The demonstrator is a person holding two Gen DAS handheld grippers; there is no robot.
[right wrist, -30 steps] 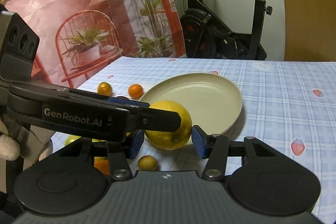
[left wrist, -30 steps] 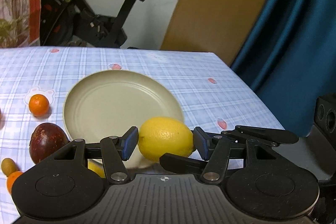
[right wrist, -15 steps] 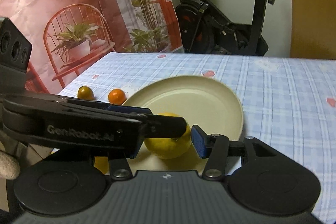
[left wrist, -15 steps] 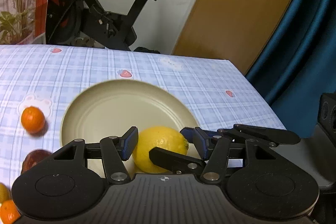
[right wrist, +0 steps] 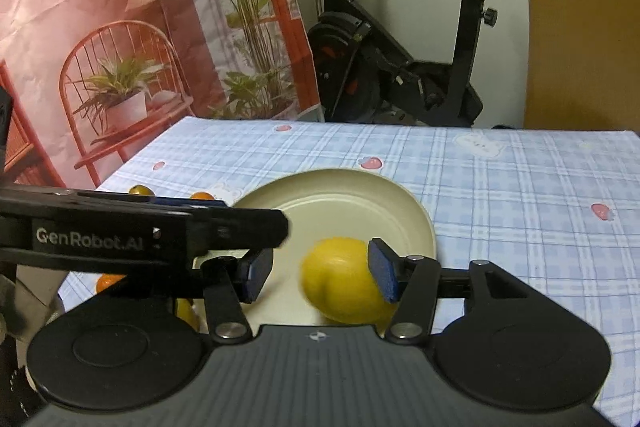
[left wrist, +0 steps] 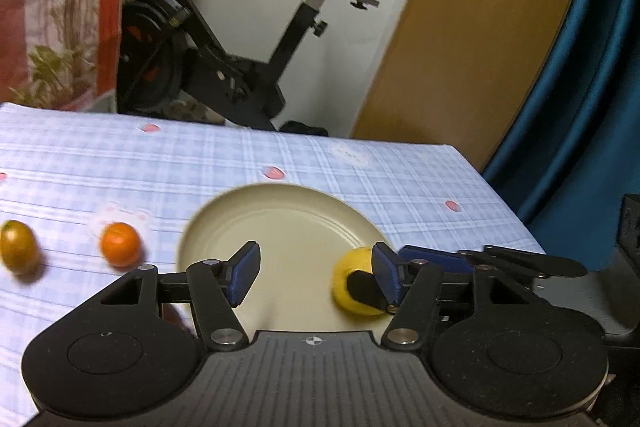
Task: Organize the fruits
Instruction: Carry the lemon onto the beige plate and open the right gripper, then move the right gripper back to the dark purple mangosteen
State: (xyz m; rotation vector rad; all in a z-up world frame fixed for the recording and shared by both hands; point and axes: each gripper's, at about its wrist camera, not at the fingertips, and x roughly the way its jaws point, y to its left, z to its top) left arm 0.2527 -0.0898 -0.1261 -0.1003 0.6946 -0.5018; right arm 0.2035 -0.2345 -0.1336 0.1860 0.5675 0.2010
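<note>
A yellow lemon [left wrist: 354, 287] [right wrist: 340, 279] lies on the near part of the cream plate [left wrist: 296, 227] [right wrist: 340, 195]. My left gripper [left wrist: 316, 275] is open above the plate, with the lemon beside its right finger. My right gripper [right wrist: 320, 275] is open; the lemon is between its fingers, against the right pad [right wrist: 382, 273]. In the right wrist view the left gripper's arm [right wrist: 140, 231] crosses in front at the left.
A small orange fruit [left wrist: 120, 243] and a darker orange-green one [left wrist: 18, 247] lie on the checked tablecloth left of the plate. More small fruits [right wrist: 108, 281] show under the left arm. An exercise bike [left wrist: 224, 59] stands behind the table. The table's right edge is close to the plate.
Both grippers opened and the lemon now rests on the plate. The left gripper has swung left, so the lemon lies by its right finger.
</note>
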